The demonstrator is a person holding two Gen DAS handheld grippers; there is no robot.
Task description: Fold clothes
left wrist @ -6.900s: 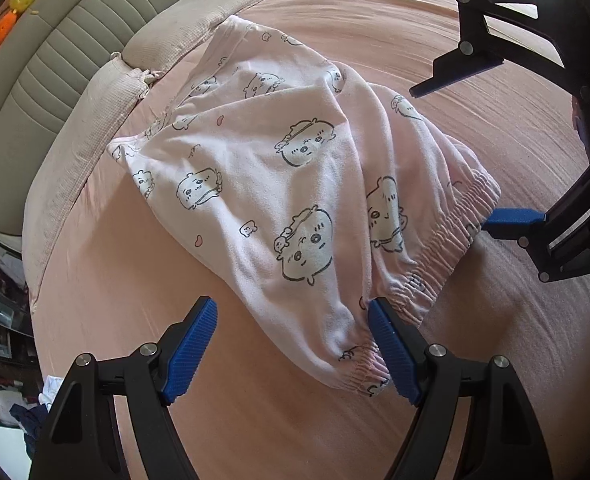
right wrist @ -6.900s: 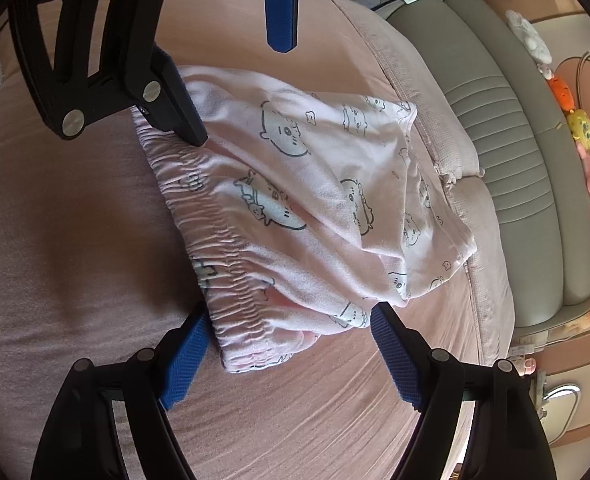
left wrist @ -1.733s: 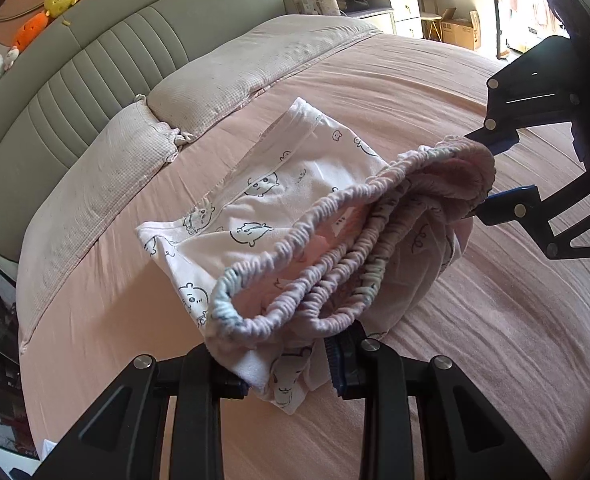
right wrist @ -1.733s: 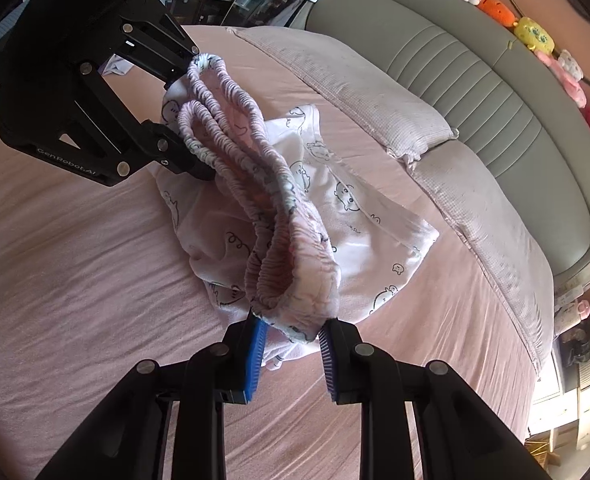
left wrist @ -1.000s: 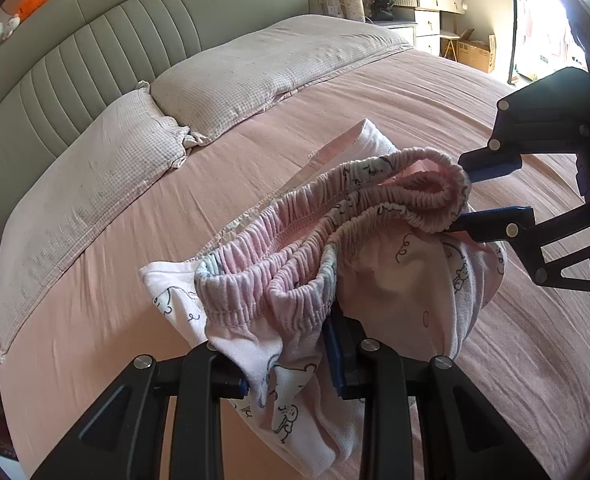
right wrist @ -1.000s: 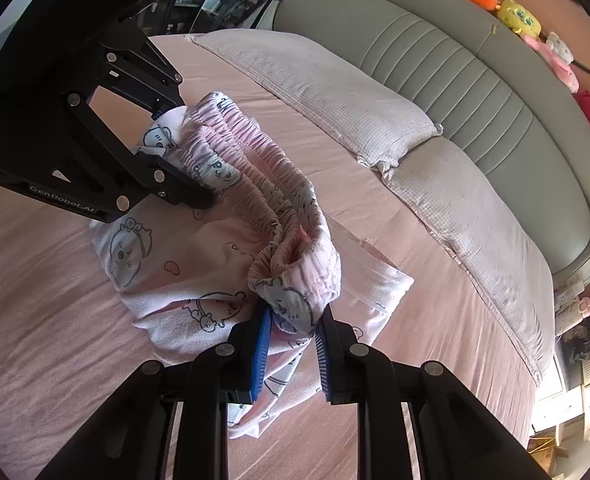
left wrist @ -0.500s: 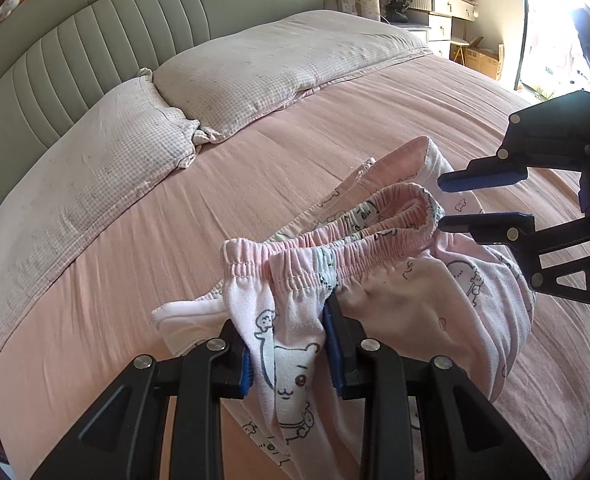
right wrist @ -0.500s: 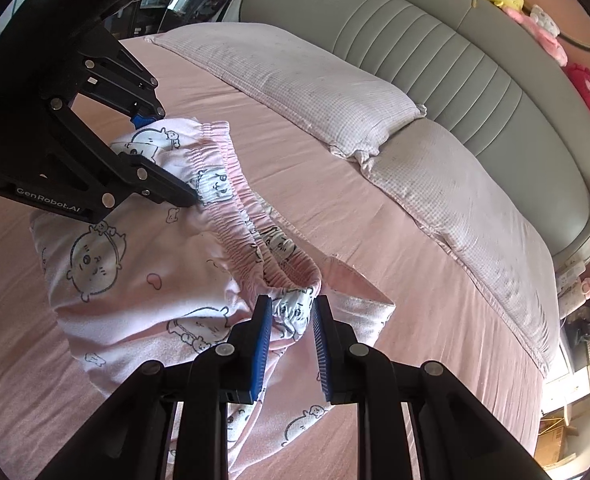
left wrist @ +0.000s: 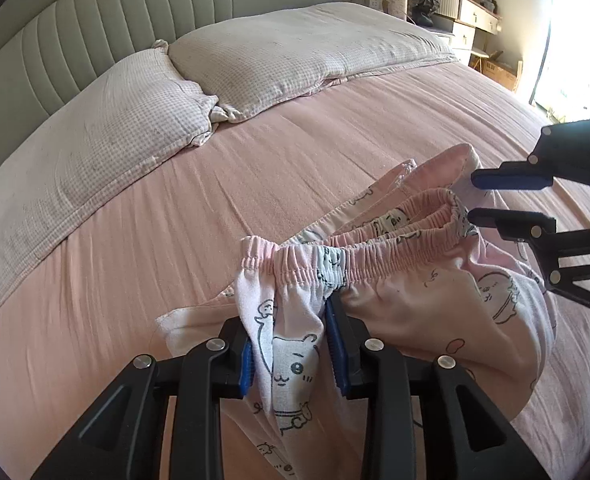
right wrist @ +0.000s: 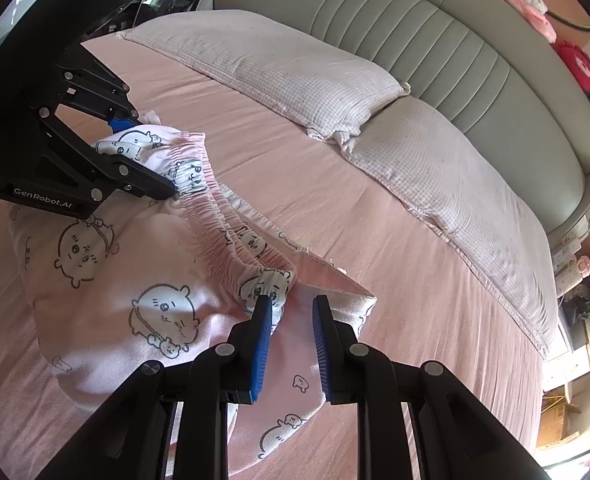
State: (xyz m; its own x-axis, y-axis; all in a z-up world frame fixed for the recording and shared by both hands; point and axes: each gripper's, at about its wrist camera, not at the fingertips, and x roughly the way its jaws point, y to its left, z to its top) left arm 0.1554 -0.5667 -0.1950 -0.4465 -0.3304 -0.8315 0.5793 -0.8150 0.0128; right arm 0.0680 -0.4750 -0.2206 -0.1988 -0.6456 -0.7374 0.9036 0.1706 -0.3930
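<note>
Left wrist view: the pink shorts [left wrist: 415,304] lie folded over on the bed [left wrist: 175,208], their stretchy waistband [left wrist: 355,256] running straight across from one gripper to the other. The left gripper [left wrist: 291,344] pinches one end. The right gripper [right wrist: 291,320] pinches the other, so both are equally near.

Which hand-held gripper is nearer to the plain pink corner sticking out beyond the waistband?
Right. The right hand-held gripper is beside the corner; the left hand-held gripper grips the waistband's far end.
</note>
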